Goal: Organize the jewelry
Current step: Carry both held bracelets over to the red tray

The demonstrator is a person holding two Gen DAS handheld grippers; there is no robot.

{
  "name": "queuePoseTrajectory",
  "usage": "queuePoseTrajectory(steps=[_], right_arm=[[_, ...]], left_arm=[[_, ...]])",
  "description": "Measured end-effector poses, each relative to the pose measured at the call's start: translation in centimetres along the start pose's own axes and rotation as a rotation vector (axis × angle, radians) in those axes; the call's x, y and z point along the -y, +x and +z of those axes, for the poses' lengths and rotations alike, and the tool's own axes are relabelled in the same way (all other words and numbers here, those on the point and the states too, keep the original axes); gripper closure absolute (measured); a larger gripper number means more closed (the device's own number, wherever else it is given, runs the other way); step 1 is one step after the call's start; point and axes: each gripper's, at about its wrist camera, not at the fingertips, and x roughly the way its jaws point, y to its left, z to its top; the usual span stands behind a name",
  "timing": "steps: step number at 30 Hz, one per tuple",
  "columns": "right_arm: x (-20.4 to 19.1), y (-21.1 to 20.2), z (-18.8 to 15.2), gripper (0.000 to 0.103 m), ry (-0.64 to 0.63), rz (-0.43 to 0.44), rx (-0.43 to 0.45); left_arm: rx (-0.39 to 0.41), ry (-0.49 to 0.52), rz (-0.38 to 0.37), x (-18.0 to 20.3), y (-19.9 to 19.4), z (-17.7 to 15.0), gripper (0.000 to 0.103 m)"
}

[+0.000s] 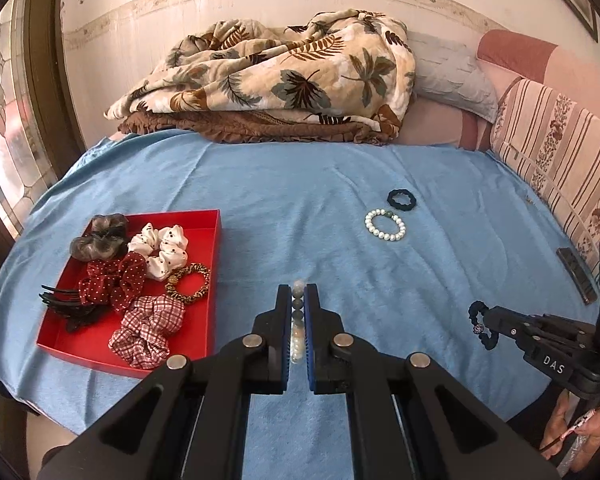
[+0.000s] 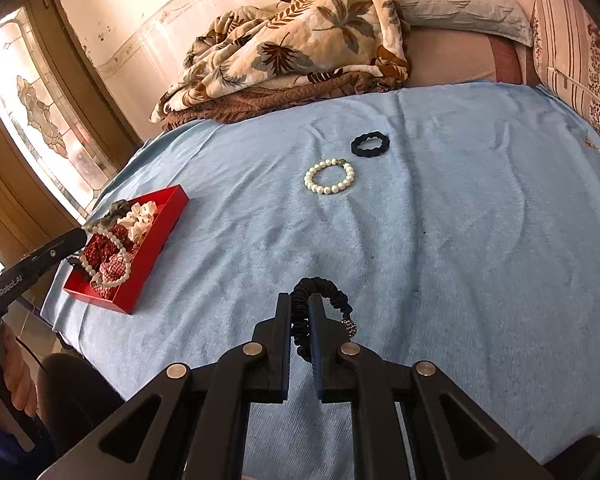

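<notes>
Your left gripper [image 1: 299,292] is clenched on a pearl bead bracelet [image 1: 298,320], beads stacked in a line between the blue pads, hanging above the blue cloth [image 1: 300,200]; from the right wrist view that bracelet [image 2: 108,256] dangles as a loop over the red tray [image 2: 156,248]. Your right gripper [image 2: 300,304] is clamped on a dark scrunchie-style hair tie [image 2: 324,292] with a small sparkly bead at about 4 o'clock from the tips. The left view shows the same right gripper [image 1: 485,322] at 3 o'clock, the tie curling round its tip. Red tray [image 1: 208,264] sits at 9 o'clock from your left gripper, holding scrunchies: a grey one [image 1: 100,236], white dotted [image 1: 162,250], red dotted [image 1: 114,280], red plaid [image 1: 146,330], a leopard-print band [image 1: 188,283] and a black claw clip [image 1: 68,304]. Still loose on the cloth at roughly 1 o'clock: a second pearl bracelet [image 1: 384,226] with one green bead, and just beyond it, close but apart, a dark hair tie [image 1: 401,199]. Leaf-print blanket [image 1: 268,76] piled at 12 o'clock.
</notes>
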Motion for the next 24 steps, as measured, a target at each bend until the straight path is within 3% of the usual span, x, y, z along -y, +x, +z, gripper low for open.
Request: queuePoseTrajectory(steps=[11, 24], right_arm=[[-0.5, -0.5, -0.8, 0.094, -0.014, -0.029, -0.009], [-2.0, -0.8, -0.7, 0.094, -0.049, -0.045, -0.018]], left_arm=[[0.041, 0.037, 0.124, -0.2, -1.3, 0.0, 0.097], [0.014, -0.001, 0.159, -2.6, -1.3, -0.3, 0.097]])
